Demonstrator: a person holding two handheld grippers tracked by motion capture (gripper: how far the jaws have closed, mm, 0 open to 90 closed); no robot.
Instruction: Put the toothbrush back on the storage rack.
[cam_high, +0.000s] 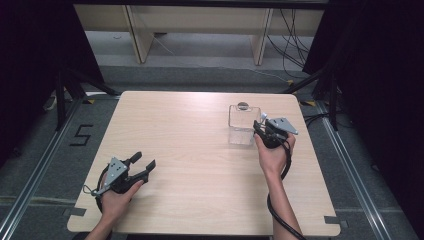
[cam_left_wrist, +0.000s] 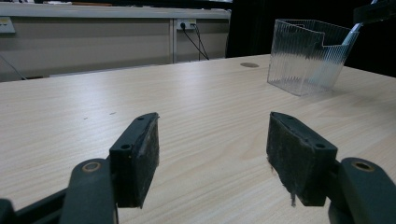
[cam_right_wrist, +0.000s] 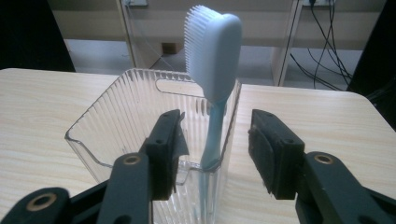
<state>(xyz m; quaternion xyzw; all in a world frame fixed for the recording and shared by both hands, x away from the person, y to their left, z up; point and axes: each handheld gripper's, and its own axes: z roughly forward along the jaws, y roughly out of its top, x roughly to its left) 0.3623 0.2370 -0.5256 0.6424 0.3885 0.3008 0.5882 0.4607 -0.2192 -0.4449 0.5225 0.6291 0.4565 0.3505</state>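
My left hand (cam_high: 116, 200) rests low on my near left, holding the left gripper (cam_high: 142, 164) level and angled up to the right, its jaws spread wide with nothing between the pads (cam_left_wrist: 142, 161). My right forearm reaches further forward, and my right hand (cam_high: 272, 155) holds the right gripper (cam_high: 258, 128), its jaws standing apart and clamping nothing.

from my screen i read one mark: a black digit "5" (cam_high: 81, 135), laid out in tape on the grey floor (cam_high: 45, 165) left of the tabletop (cam_high: 190, 150). nothing else is legible.
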